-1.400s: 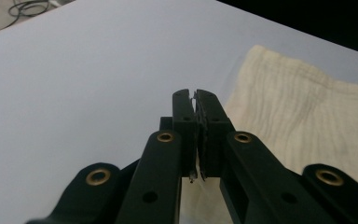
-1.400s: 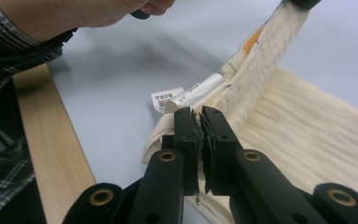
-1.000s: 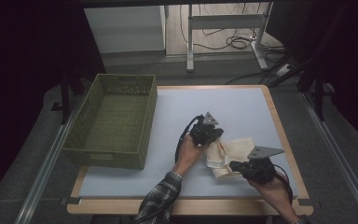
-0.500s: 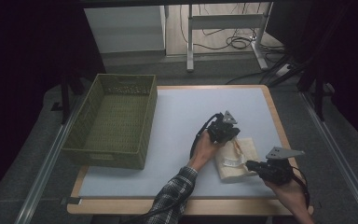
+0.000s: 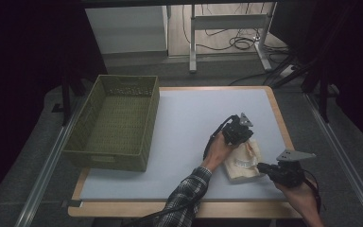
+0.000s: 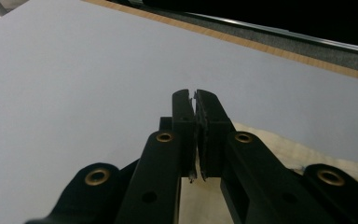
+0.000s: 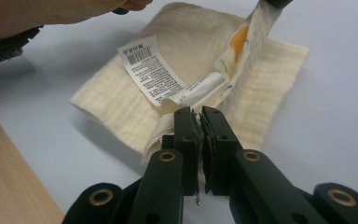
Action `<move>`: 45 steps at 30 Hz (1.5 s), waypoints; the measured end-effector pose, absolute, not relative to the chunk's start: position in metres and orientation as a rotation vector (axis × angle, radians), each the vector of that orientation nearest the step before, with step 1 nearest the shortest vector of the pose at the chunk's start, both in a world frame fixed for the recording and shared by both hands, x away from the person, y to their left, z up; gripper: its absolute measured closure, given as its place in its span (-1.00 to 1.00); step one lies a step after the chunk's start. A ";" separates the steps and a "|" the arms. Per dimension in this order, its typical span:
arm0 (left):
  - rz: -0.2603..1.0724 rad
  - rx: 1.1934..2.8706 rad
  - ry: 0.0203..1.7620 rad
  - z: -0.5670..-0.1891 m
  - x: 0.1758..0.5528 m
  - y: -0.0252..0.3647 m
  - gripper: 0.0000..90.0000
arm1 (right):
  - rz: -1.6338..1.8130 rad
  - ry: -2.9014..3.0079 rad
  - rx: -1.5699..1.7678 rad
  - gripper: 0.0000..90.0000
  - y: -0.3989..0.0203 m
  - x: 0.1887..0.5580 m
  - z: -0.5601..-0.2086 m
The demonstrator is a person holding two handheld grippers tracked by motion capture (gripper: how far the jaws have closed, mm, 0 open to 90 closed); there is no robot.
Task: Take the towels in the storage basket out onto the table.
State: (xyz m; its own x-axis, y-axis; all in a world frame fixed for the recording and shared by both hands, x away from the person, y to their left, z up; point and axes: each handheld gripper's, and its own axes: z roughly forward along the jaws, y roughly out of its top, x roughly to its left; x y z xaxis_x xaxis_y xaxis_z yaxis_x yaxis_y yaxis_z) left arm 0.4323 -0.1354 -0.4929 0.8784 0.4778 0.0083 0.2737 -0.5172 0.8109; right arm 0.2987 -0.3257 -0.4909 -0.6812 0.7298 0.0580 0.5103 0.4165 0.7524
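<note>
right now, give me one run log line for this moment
work: folding cream cloth on table | left gripper: shut on cloth edge | right gripper: shut on cloth edge | basket: left, apart

Cloth [image 7: 200, 42] cream, an orange patch on one fold; its label [image 7: 151, 70] white, black print. Basket [image 5: 118, 124] olive green. Table [image 5: 189, 118] pale blue-grey, wood-edged.

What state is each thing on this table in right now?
Cream cloth: partly folded, its label showing, one edge lifted.
Left gripper: shut on the cloth's far edge.
Right gripper: shut on the cloth's near edge.
Green basket: upright, nothing visible inside.
</note>
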 end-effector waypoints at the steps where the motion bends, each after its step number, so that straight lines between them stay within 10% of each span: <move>1: 0.283 2.149 0.542 -0.494 0.433 -0.137 0.93 | 1.124 2.395 1.085 0.89 -0.327 0.299 -0.492; 15: 0.319 2.066 0.596 -0.480 0.428 -0.122 -0.09 | 1.085 2.326 1.122 0.53 -0.351 0.294 -0.484; 45: 0.235 2.118 0.733 -0.516 0.407 -0.042 0.00 | 1.024 2.367 1.194 0.16 -0.349 0.319 -0.496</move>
